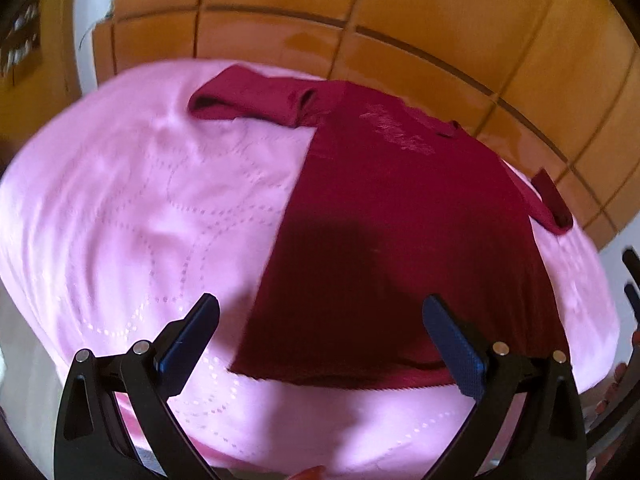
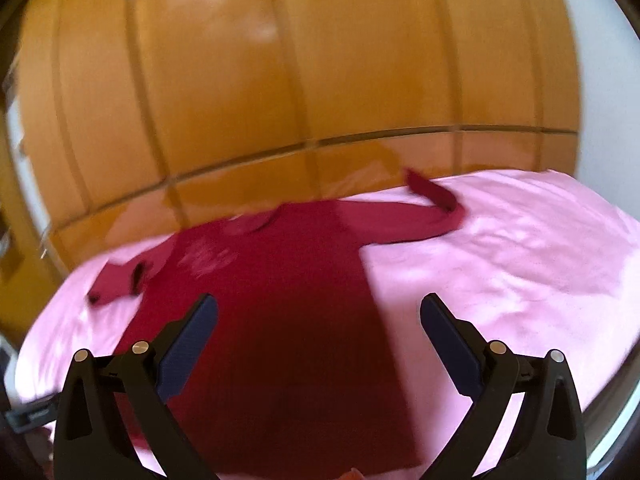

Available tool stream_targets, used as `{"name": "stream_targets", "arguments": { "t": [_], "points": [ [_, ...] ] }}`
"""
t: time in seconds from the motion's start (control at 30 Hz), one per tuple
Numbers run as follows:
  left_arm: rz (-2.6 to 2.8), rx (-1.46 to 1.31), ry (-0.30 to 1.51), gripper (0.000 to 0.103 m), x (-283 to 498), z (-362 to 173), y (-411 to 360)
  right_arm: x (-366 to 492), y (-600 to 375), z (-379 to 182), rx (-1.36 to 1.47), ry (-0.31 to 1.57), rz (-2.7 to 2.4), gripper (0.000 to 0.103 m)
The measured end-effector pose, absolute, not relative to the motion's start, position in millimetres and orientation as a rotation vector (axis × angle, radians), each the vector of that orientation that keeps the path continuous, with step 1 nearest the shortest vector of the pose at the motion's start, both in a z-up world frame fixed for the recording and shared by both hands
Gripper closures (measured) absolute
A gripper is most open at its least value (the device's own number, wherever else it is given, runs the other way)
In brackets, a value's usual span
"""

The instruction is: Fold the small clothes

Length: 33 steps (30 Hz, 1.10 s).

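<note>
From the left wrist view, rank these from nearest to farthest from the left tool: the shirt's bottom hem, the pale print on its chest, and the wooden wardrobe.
1. Bottom hem of the red shirt, lying on the pink cover right under the open left tool.
2. Pale chest print, farther up, to the right.
3. Wooden wardrobe, behind the bed.

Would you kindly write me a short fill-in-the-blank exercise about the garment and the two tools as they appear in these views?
1. The dark red long-sleeved top lies spread on a ____ bedspread.
2. Both the left tool and the right tool have their jaws ____, holding nothing.
3. The fingers of each tool carry pads coloured ____.
4. Behind the bed stands a wardrobe made of ____.

Missing words: pink; open; blue; wood
</note>
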<state>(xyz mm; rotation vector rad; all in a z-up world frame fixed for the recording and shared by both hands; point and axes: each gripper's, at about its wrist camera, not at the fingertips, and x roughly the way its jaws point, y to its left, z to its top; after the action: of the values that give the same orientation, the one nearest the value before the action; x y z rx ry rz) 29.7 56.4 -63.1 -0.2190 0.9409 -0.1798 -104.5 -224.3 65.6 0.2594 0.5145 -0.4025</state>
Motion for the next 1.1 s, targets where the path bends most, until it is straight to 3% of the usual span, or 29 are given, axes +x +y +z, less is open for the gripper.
{"name": "stream_targets", "arguments": {
  "t": [0.3,0.4,0.47,0.63,0.77,1.0,1.07,1.1],
  "points": [
    [-0.256,-0.314,0.996,0.002,52.8,-103.6,86.4,-122.0,-315.0,-12.5,0.616,0.803,-0.371,0.004],
    [-0.311,-0.397,0.991,0.002,53.8,-111.5,90.4,-126.7,-315.2,-39.8,0.713,0.869,-0.292,0.019],
    [-0.333,-0.387,0.974,0.002,51.3,-112.3,86.8,-131.9,-312.8,-53.1,0.778,0.894,-0.227,0.036],
    [-0.434,-0.352,0.924,0.002,38.9,-110.0,75.2,-133.2,-297.5,-55.4,0.725,0.921,-0.159,0.050],
    [-0.465,-0.348,0.920,0.002,37.8,-121.1,76.7,-133.9,-289.1,-58.1,0.699,0.941,-0.128,0.072],
    [-0.511,-0.300,0.958,0.003,35.7,-119.8,73.8,-135.8,-291.4,-64.1,0.716,0.937,-0.106,0.089],
    [-0.508,-0.303,0.979,0.008,35.9,-119.7,72.9,-131.7,-293.9,-61.5,0.716,0.934,-0.104,0.090],
    [-0.506,-0.291,0.994,0.029,36.1,-119.4,71.6,-131.3,-294.4,-58.9,0.713,0.931,-0.104,0.092]
  ]
}}
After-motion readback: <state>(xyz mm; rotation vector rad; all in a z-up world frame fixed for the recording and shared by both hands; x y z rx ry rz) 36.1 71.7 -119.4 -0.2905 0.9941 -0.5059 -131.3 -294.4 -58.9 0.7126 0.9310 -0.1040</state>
